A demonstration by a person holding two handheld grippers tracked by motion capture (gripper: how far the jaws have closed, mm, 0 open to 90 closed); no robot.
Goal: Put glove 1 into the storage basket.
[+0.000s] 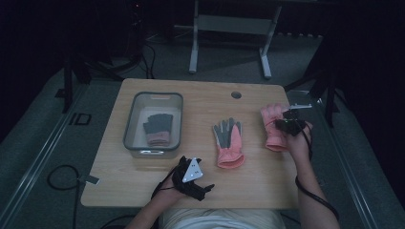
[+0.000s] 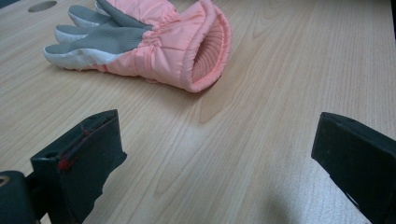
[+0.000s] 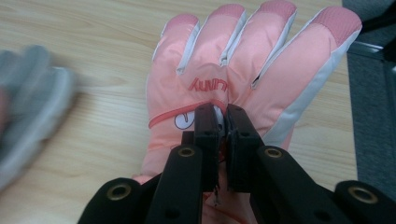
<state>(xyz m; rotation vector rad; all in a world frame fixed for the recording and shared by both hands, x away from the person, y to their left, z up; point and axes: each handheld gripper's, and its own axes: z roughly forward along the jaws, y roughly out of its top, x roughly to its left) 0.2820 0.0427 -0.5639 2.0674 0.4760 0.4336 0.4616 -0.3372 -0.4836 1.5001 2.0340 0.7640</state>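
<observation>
Pink glove [image 3: 243, 79], red upside-down lettering, pinched by right gripper [image 3: 223, 122]

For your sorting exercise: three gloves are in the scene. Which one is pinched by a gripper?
The pink glove at the table's right edge, back up, pinched by the right gripper. The middle glove lies palm up, untouched; the dark glove sits in the bin.

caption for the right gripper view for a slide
Right gripper shut on the back of a pink glove lying fingers-forward on the wooden table.
</observation>
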